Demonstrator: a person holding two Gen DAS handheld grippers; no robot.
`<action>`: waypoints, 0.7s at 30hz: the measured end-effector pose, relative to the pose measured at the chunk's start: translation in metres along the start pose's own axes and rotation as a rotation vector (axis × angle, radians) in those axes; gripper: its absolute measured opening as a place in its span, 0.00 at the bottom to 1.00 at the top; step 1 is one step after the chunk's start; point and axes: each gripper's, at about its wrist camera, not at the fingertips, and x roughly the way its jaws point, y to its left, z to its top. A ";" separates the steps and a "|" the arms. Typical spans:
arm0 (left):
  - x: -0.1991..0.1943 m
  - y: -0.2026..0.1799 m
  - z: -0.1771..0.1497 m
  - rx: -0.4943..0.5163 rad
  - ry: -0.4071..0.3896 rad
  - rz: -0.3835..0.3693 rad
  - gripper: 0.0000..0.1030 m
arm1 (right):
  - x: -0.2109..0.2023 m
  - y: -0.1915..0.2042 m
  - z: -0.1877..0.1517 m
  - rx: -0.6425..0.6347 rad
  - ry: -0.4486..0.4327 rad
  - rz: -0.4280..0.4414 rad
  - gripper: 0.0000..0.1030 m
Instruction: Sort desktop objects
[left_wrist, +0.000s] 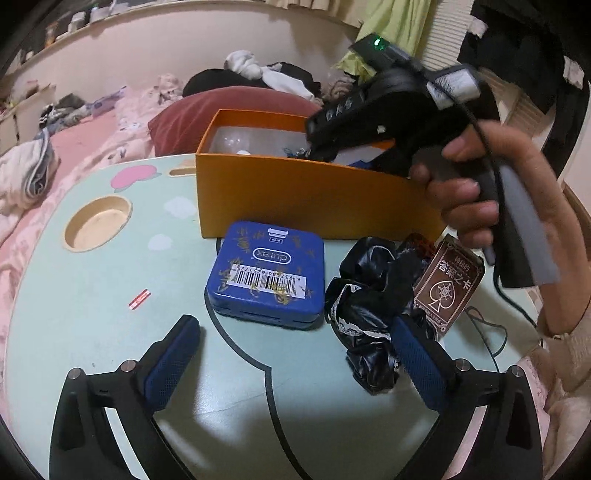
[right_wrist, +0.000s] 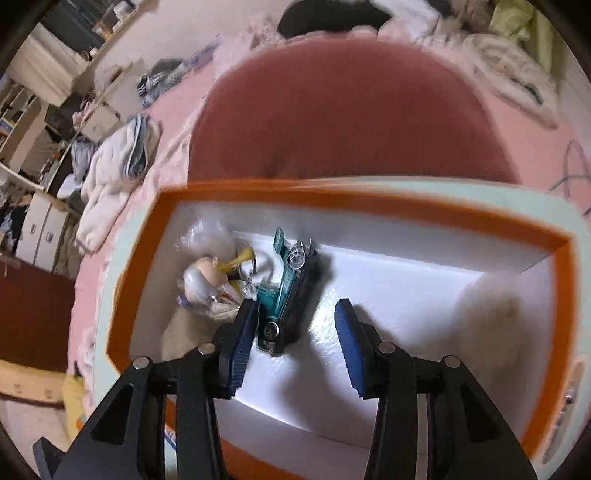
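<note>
Over the orange box (right_wrist: 369, 199), my R gripper (right_wrist: 295, 339) hangs part-open, nothing held; L gripper (left_wrist: 295, 354) gapes wide near blue tin (left_wrist: 266, 273), prob. next pick.

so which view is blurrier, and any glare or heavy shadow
Right wrist view: motion blur smears the orange box rim and red cushion; glare on its white floor, gripper shadows across it. Left wrist view: sharper, the blue tin crisp, only fisheye bending at the edges.

Blue tin (left_wrist: 266, 273) flat on counter, before orange box (left_wrist: 295, 195); crumpled black bag (left_wrist: 373, 295) beside it, touching brown card pack (left_wrist: 448, 280); toy car (right_wrist: 291, 291) inside box.
</note>
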 end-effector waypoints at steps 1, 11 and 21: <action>0.000 0.001 0.000 -0.004 -0.003 -0.003 1.00 | -0.002 0.002 -0.002 -0.027 -0.021 -0.015 0.31; -0.016 0.012 0.001 -0.069 -0.078 -0.034 1.00 | -0.046 -0.025 -0.023 -0.018 -0.217 0.150 0.26; -0.023 0.034 0.016 -0.188 -0.148 -0.055 1.00 | -0.103 -0.026 -0.048 -0.086 -0.343 0.172 0.18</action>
